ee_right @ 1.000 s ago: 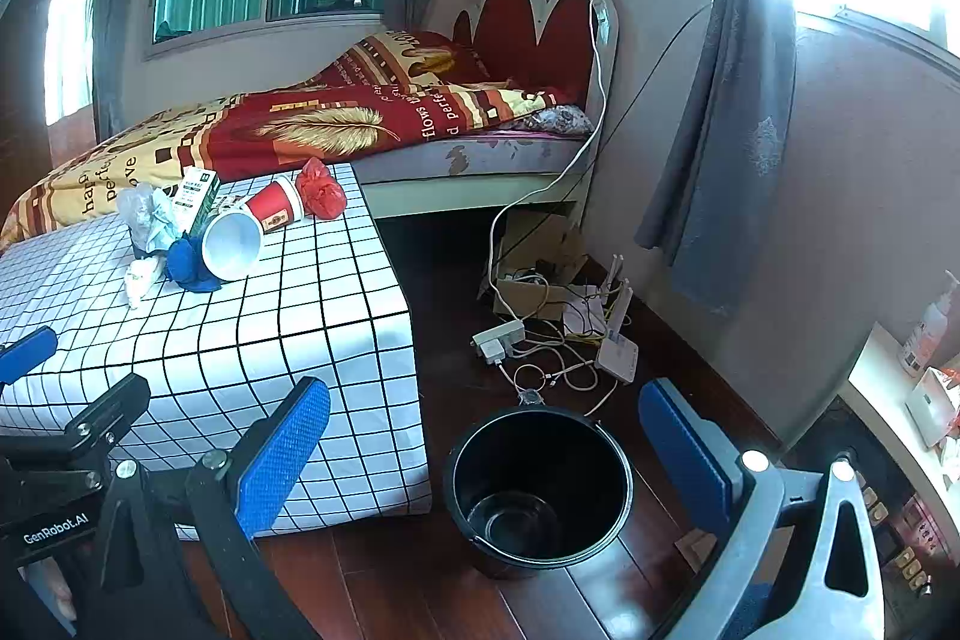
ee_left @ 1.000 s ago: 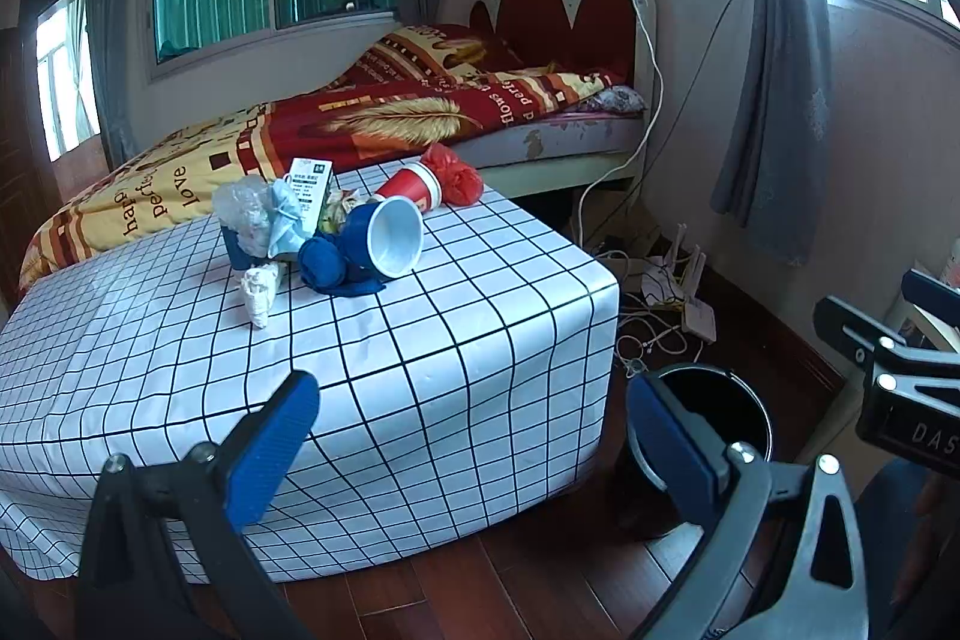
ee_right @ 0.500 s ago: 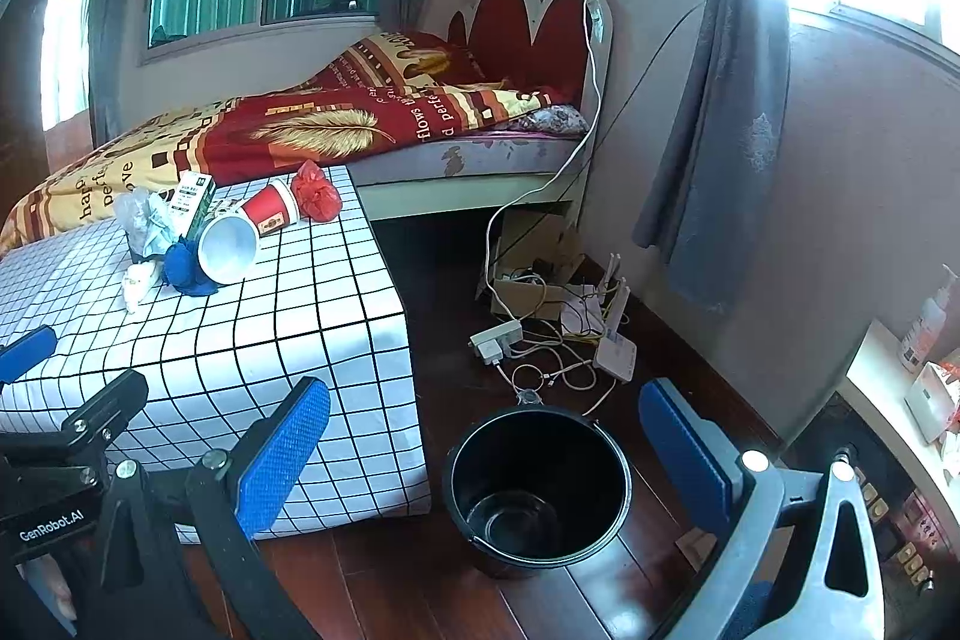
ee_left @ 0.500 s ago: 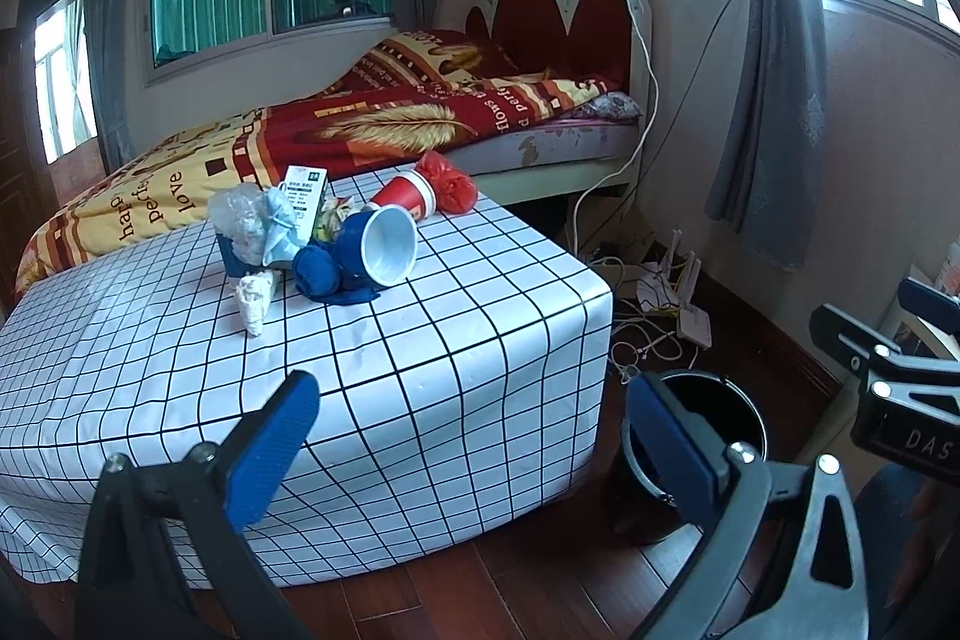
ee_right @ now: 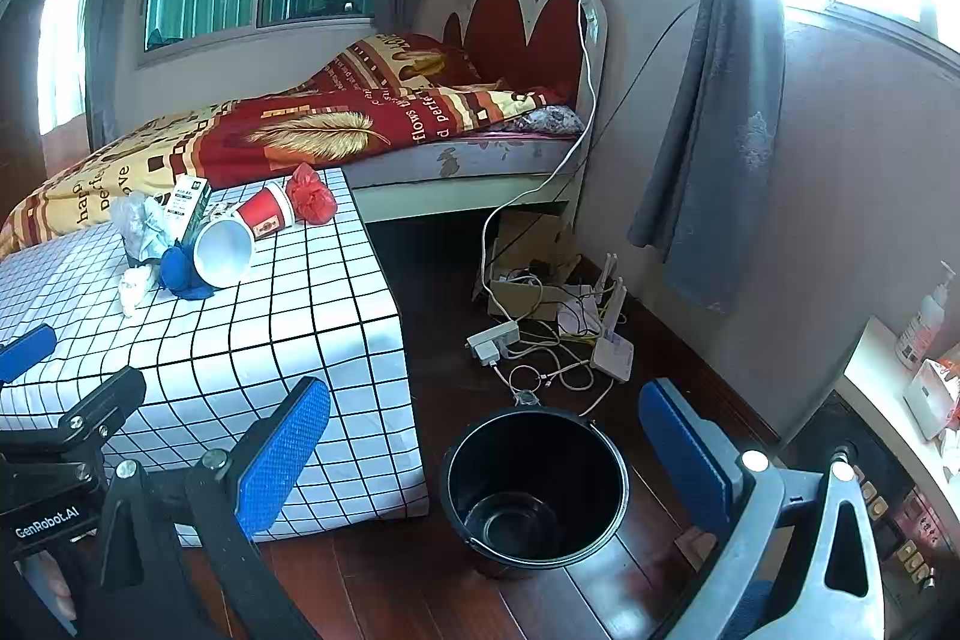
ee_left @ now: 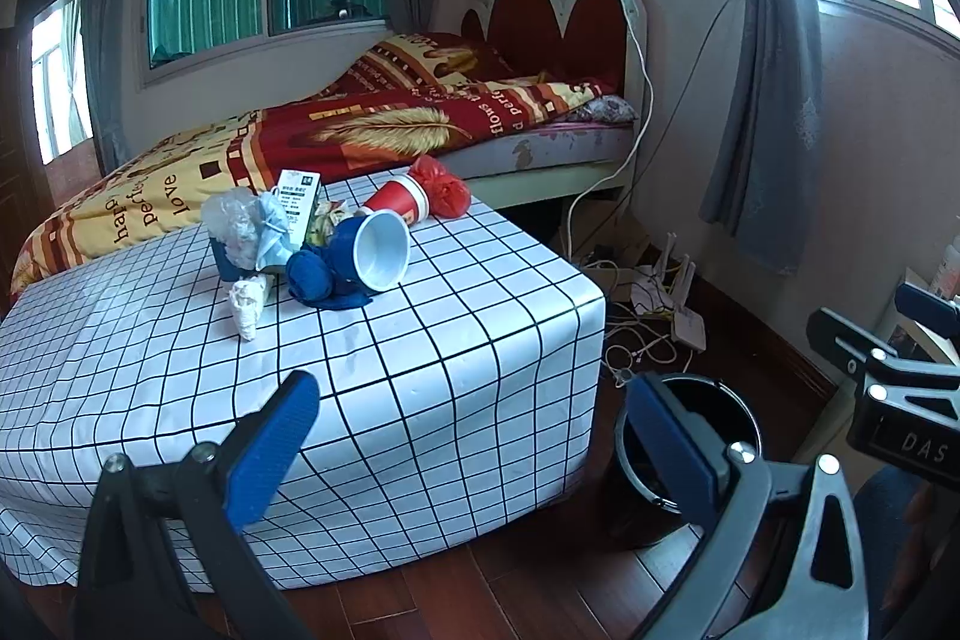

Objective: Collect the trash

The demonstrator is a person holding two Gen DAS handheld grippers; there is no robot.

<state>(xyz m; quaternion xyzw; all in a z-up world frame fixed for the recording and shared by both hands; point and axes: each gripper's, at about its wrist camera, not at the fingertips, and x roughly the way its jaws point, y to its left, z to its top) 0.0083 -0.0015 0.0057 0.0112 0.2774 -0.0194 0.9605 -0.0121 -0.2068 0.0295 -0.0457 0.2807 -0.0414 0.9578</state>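
Observation:
A heap of trash lies on a table with a white checked cloth [ee_left: 420, 358]: a blue cup [ee_left: 375, 250] on its side, a red cup [ee_left: 399, 202], a red bag [ee_left: 444, 190], a blue bag [ee_left: 309, 277], a white box [ee_left: 297, 199], clear plastic [ee_left: 231, 220] and a crumpled tissue [ee_left: 246, 304]. The heap also shows in the right wrist view, with the blue cup [ee_right: 222, 253]. A black bucket [ee_right: 534, 484] stands on the floor right of the table. My left gripper [ee_left: 474, 436] is open and empty before the table. My right gripper [ee_right: 486, 442] is open and empty above the bucket.
A bed [ee_left: 372, 130] with a red and yellow cover stands behind the table. Cables, a power strip [ee_right: 492, 337] and a router [ee_right: 612, 352] lie on the wooden floor by the wall. A shelf with a bottle [ee_right: 924, 316] is at the far right.
Both grippers have drawn back slightly, so the table and trash look a little farther and lower. Both stay open and empty.

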